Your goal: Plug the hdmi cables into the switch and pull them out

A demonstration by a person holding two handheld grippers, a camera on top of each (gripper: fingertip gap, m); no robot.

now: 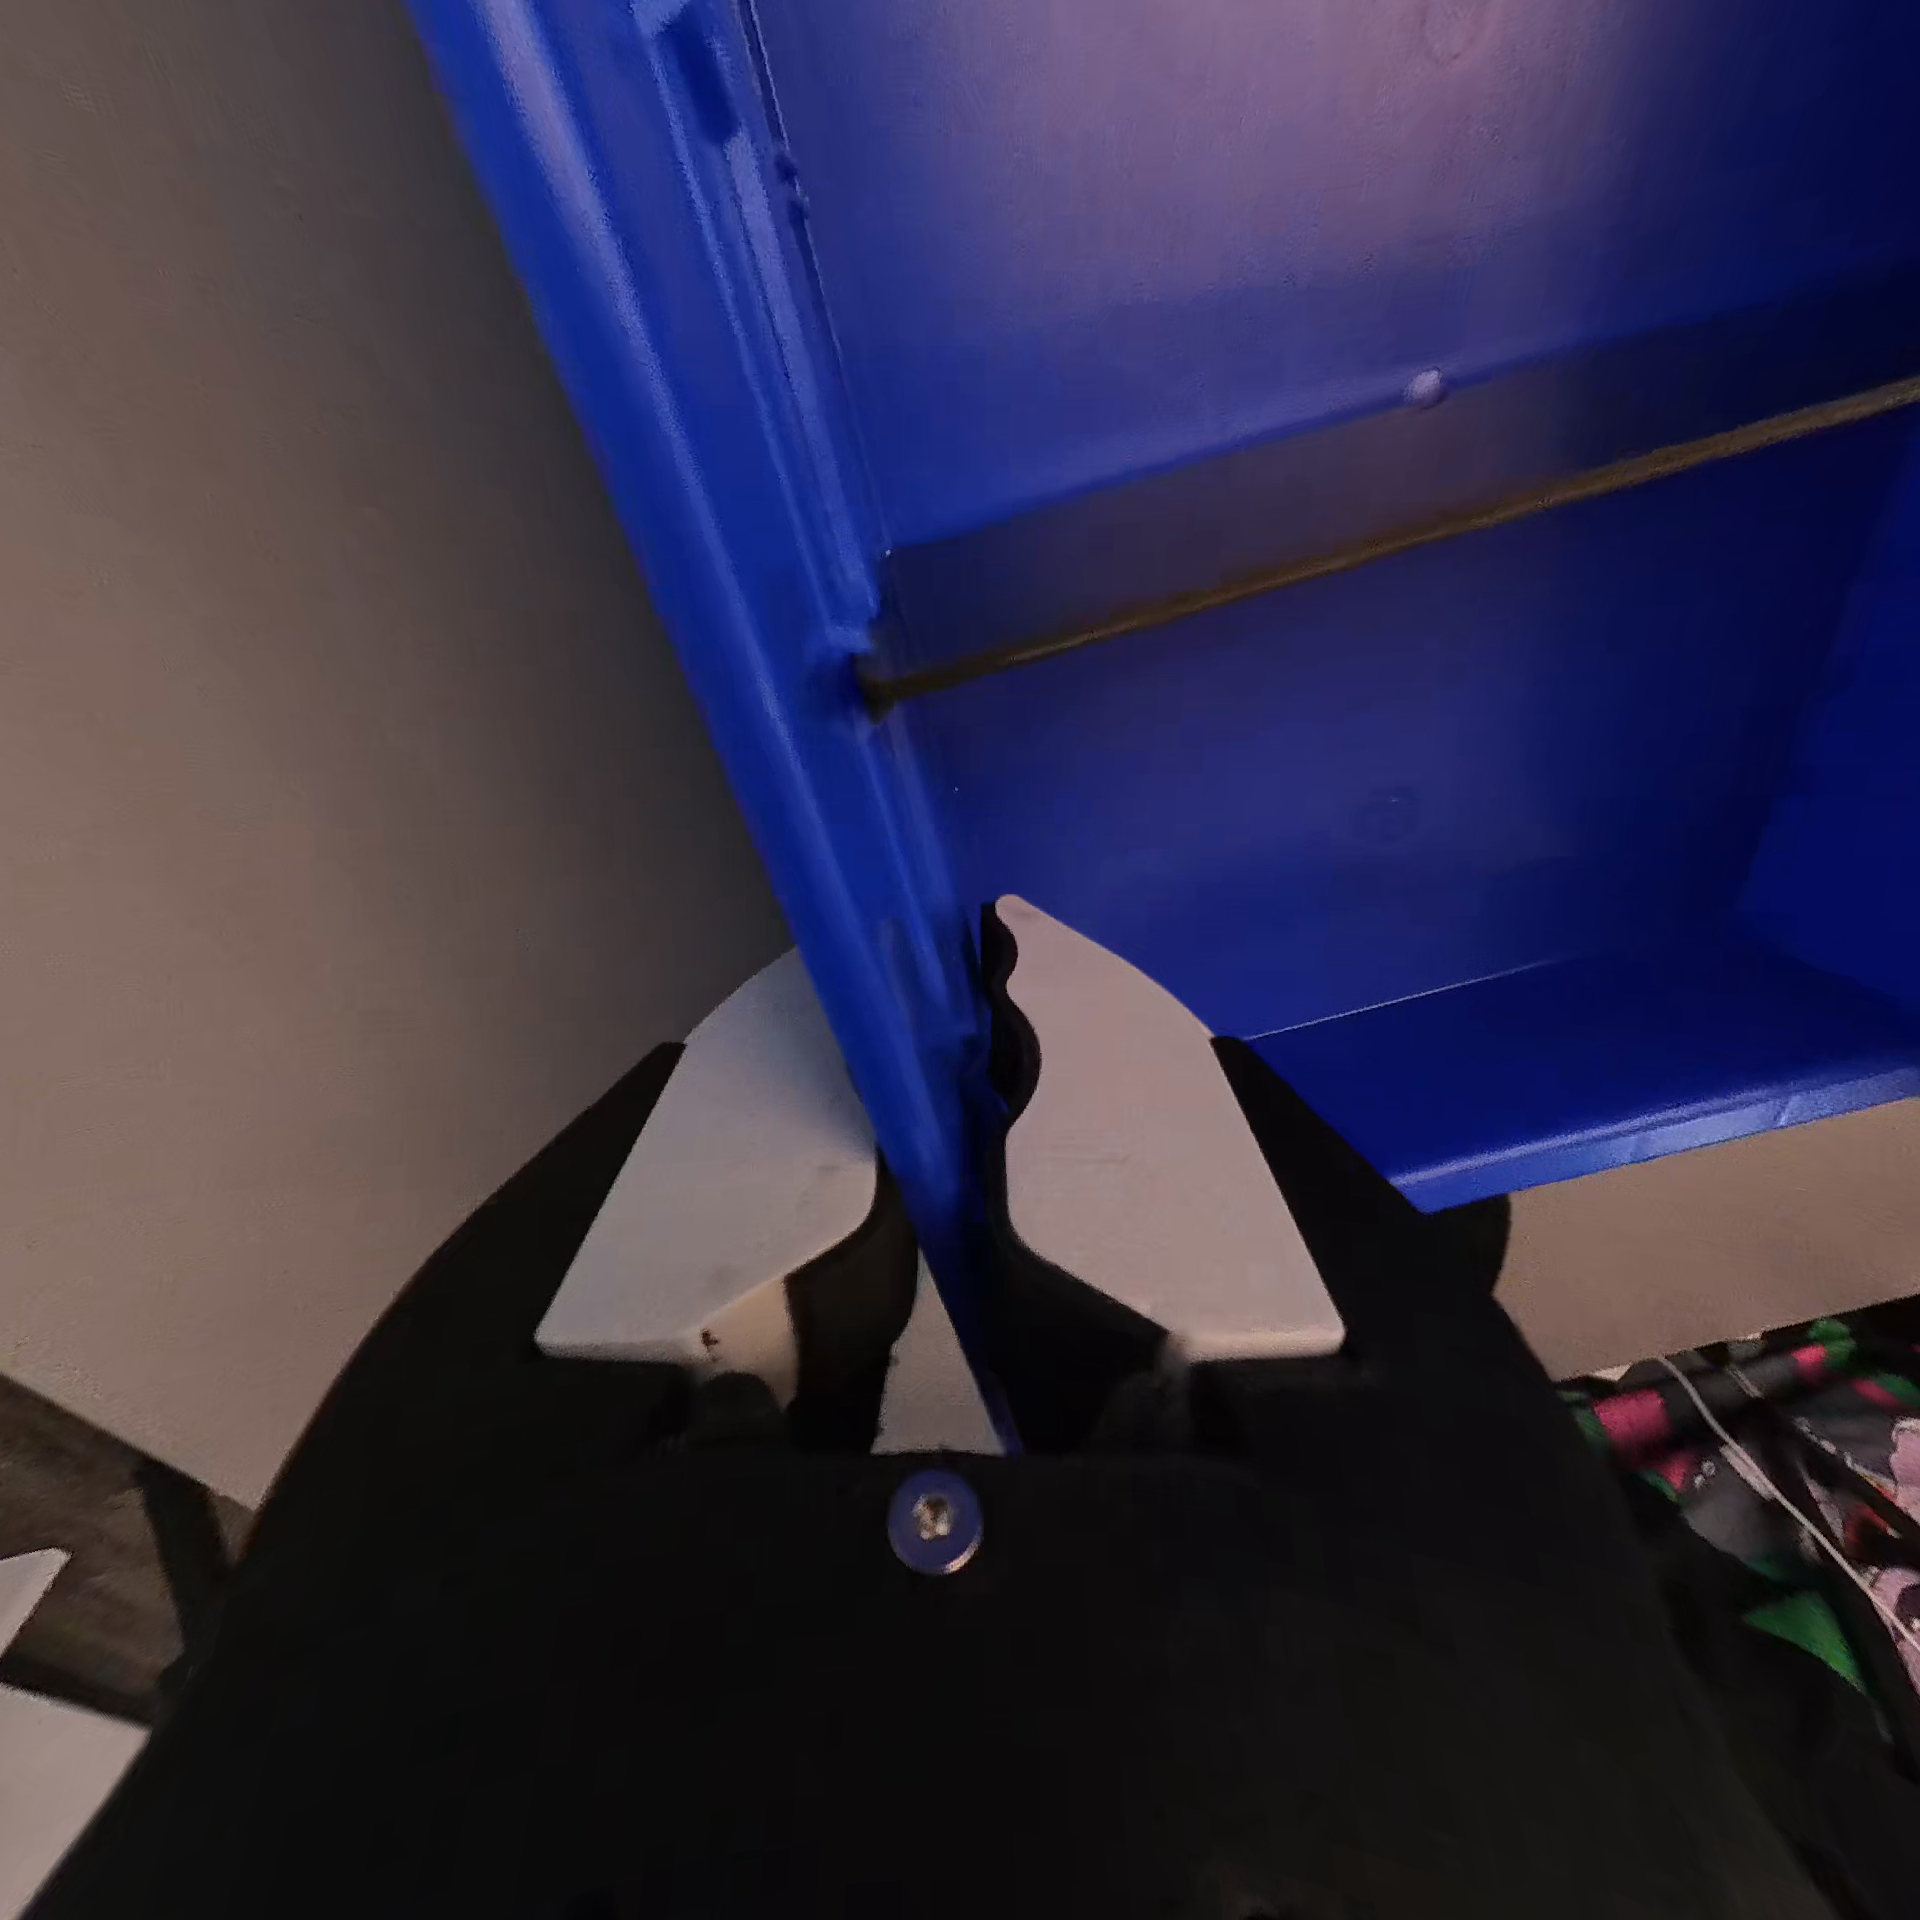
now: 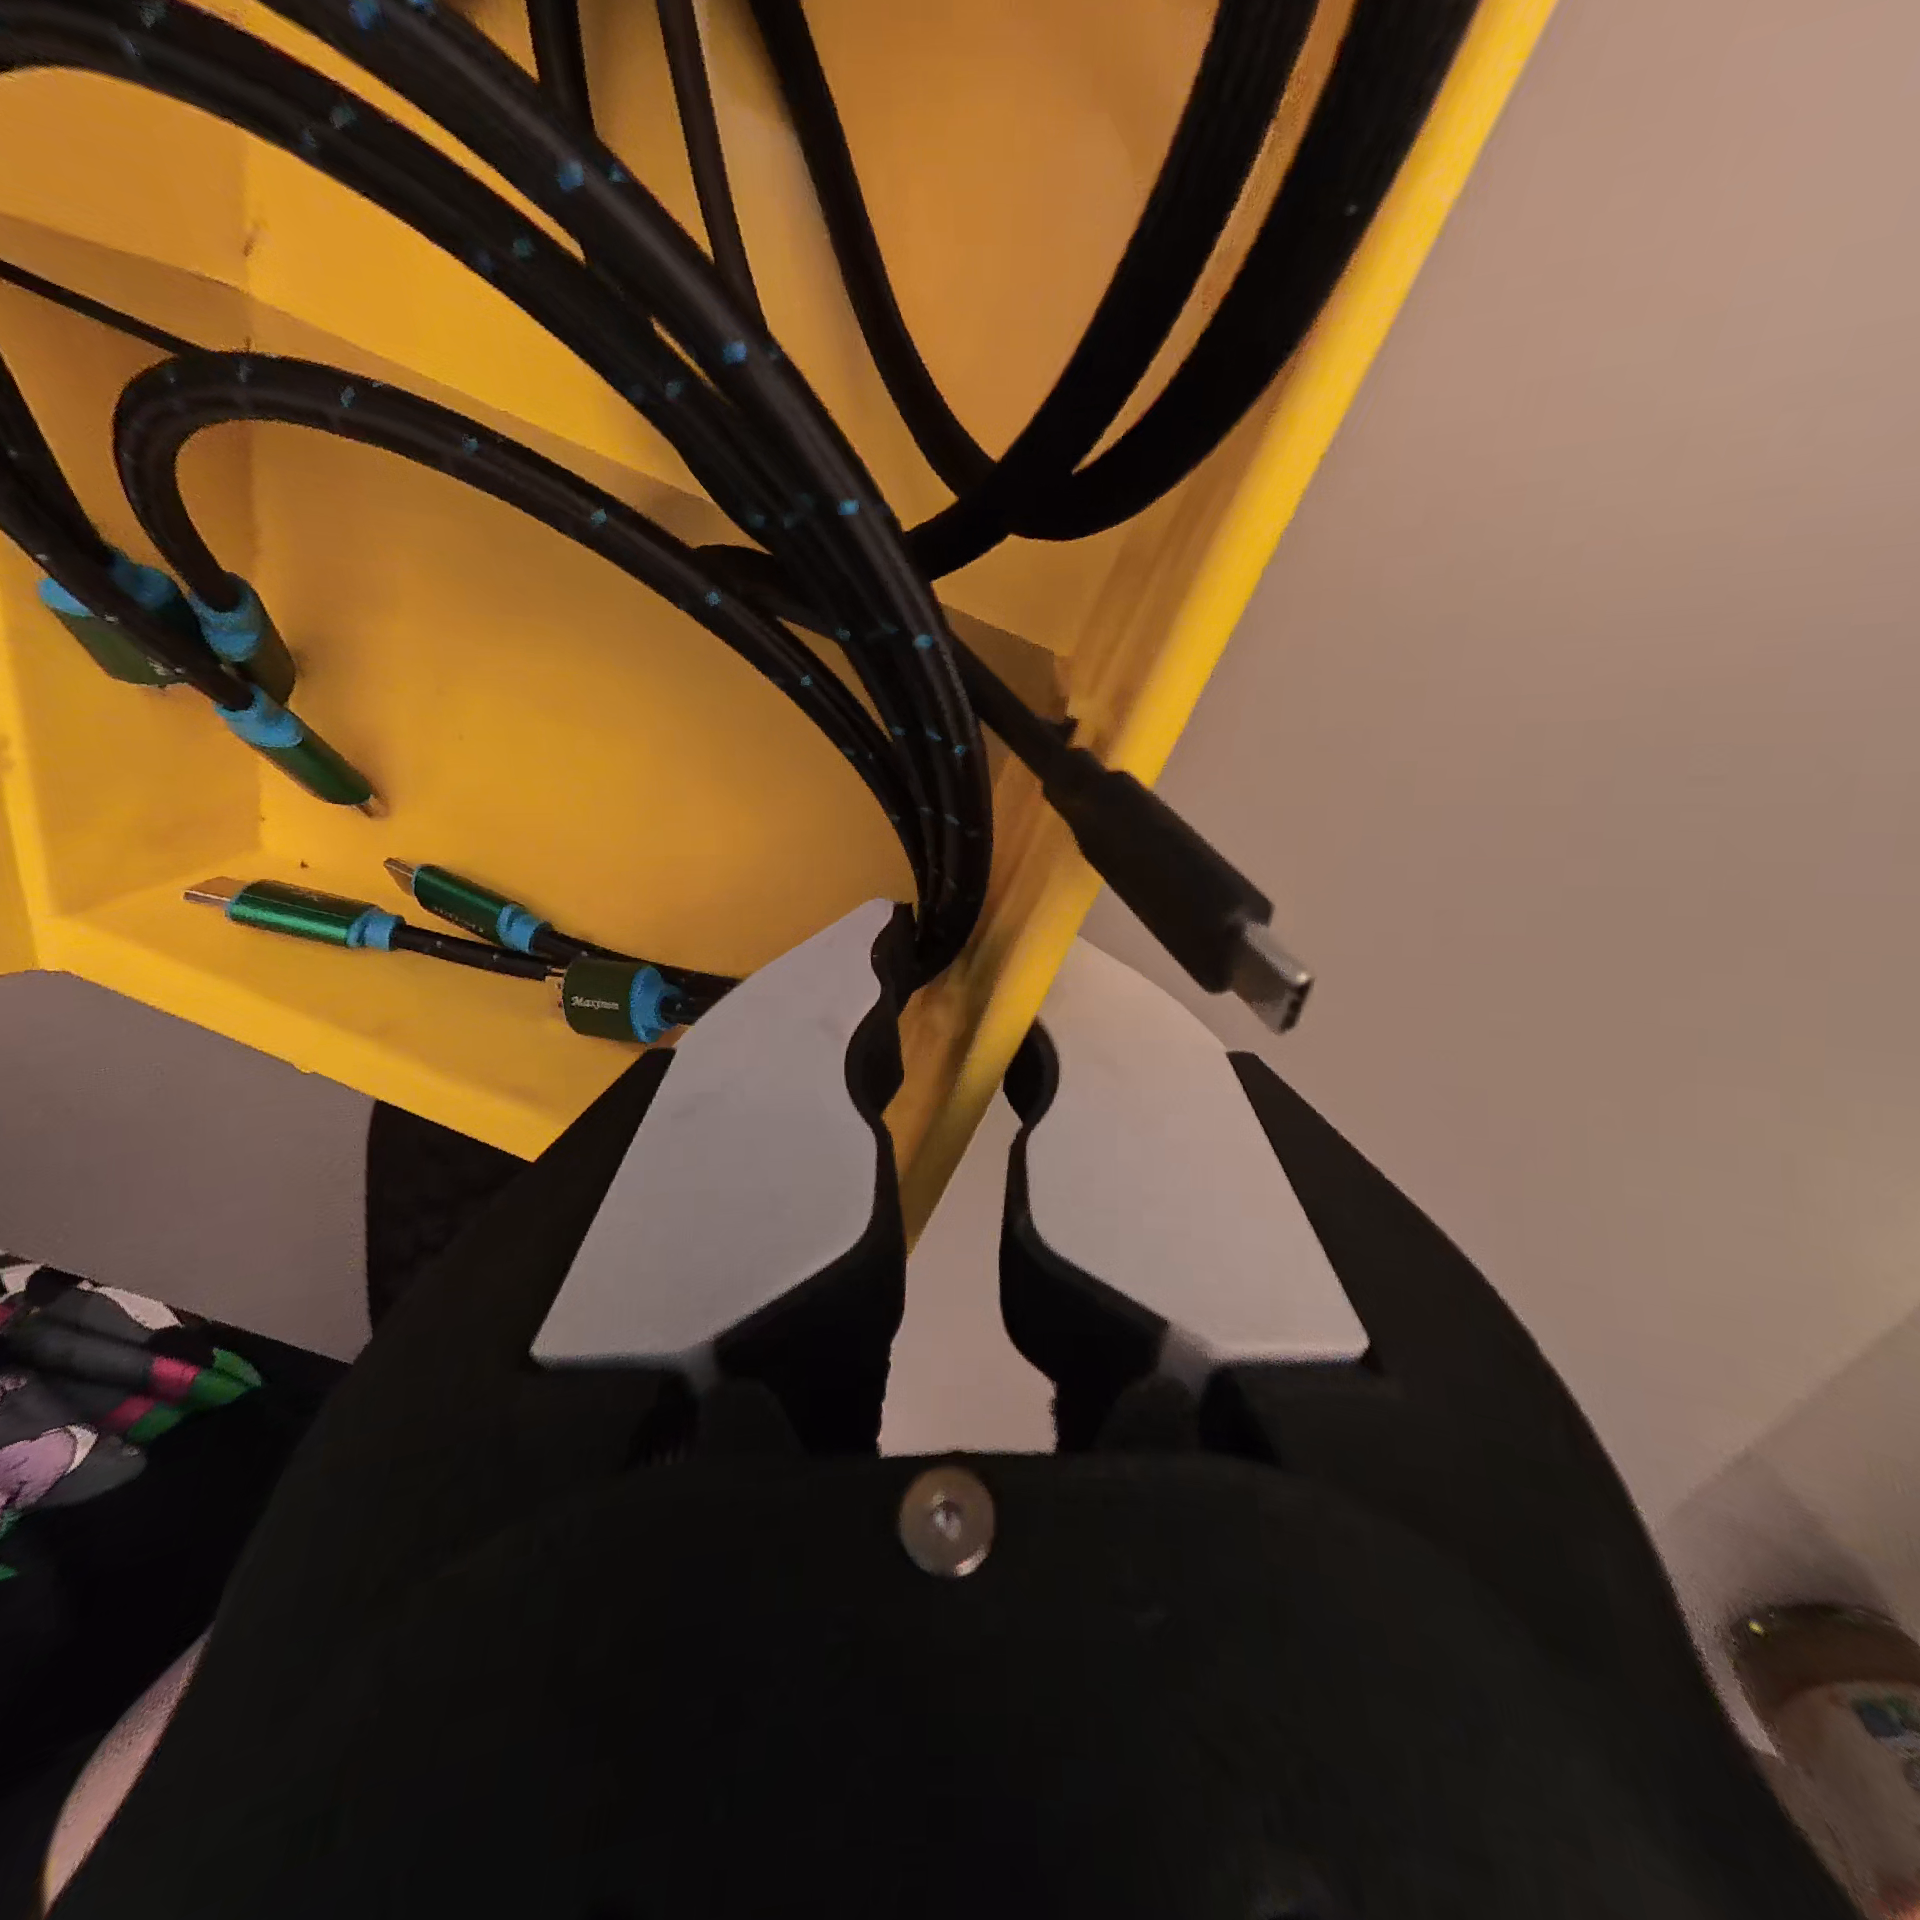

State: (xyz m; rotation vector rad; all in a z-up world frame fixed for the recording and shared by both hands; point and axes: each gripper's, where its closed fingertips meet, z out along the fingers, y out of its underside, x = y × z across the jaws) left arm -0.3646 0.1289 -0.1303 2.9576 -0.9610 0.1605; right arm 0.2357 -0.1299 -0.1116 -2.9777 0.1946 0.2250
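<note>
My left gripper point(image 1: 935, 997) is shut on the side wall of a blue bin point(image 1: 1351, 312), one finger inside and one outside. The bin looks empty apart from a thin metal rod point(image 1: 1351, 551) across it. My right gripper point(image 2: 977, 997) is shut on the side wall of a yellow bin point(image 2: 520, 675). That bin holds several black braided cables point(image 2: 727, 364) with green plugs point(image 2: 301, 914). A plain black cable plug point(image 2: 1195, 883) hangs over the yellow rim, just right of my fingers. No switch shows in either view.
A pale surface lies behind both bins. Patterned black, pink and green fabric shows at the lower right of the left wrist view point(image 1: 1766, 1455) and the lower left of the right wrist view point(image 2: 83, 1403). A blurred brownish object point(image 2: 1839, 1704) sits at the bottom right. Across from one pair of fingers to the other is roughly 65 cm.
</note>
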